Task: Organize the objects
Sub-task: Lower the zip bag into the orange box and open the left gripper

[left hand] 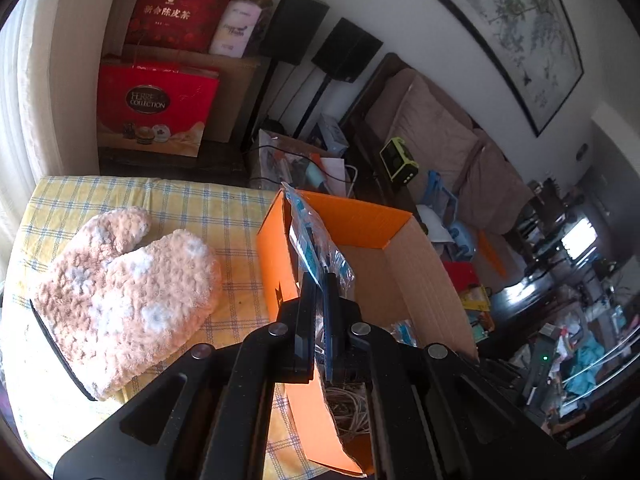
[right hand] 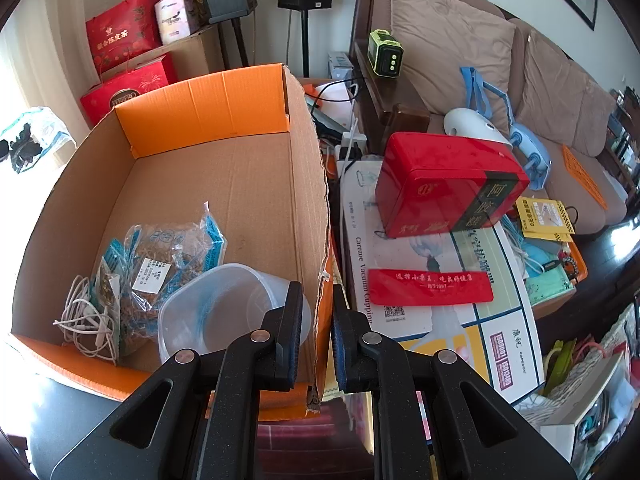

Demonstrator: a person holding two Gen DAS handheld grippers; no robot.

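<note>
Box (left hand: 404, 276), orange outside and plain card inside, is the thing the sorting turns on; it is seen standing at the edge of a yellow checked cloth (left hand: 168, 204).

Farthest left in the left wrist view, a fluffy mitt (left hand: 120, 300) is seen lying flat on the cloth, apart from the box and not yet packed. Next to the right, the left gripper (left hand: 320, 300) is closed on a clear packet (left hand: 312, 236) with blue edging, which is held on edge above the box's near wall. For the step in hand, judged to be the dropping of this packet, the packet is best carried fully past the wall before the jaws are parted, so that it is not left hung on the rim. A thin film like this may cling to a pad, so a wide opening is advised.

In the right wrist view, a white cable (right hand: 86, 320) is seen coiled in the box's left corner, with more packets (right hand: 160, 264) beside it and a clear tub (right hand: 232, 312) lying to their right. Bare floor is left toward the far wall, and the packet is better released there than onto the tub.

Further right, the right gripper (right hand: 318, 316) straddles the box's right wall (right hand: 308, 200), one finger inside and one outside; a gap shows at each pad, so whether the wall is pinched cannot be told. If the box is being steadied, it is best kept so until the drop is done. Right of the box, a red tin (right hand: 448, 188) lies on a printed carton (right hand: 440, 300).
</note>
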